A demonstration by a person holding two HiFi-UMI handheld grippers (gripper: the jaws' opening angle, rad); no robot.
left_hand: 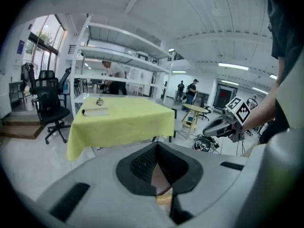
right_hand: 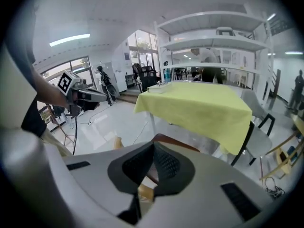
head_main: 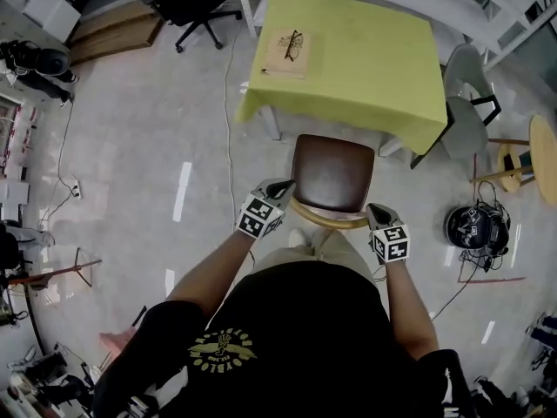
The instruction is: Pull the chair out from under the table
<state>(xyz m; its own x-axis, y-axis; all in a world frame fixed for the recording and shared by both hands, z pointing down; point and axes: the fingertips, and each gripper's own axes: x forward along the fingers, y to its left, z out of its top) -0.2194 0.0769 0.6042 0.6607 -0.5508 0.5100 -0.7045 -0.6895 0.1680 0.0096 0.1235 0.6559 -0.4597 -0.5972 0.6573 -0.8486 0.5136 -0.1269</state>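
A chair with a brown seat (head_main: 333, 172) and a curved wooden backrest (head_main: 326, 219) stands on the floor, just clear of the table under the yellow cloth (head_main: 365, 59). My left gripper (head_main: 280, 186) is at the backrest's left end and my right gripper (head_main: 374, 209) at its right end. In the left gripper view the jaws (left_hand: 157, 148) meet, with a bit of the wooden backrest (left_hand: 164, 199) showing below them. The right gripper view shows the same: jaws (right_hand: 153, 148) together, wood (right_hand: 145, 192) beneath. Both look shut with nothing between the pads.
A book with glasses on it (head_main: 287, 50) lies on the table. A grey chair (head_main: 466, 111) stands at the table's right end, with a round wooden stool (head_main: 540, 159) and a black headset with cables (head_main: 474, 226) nearby. A black office chair (head_main: 187, 3) stands far left.
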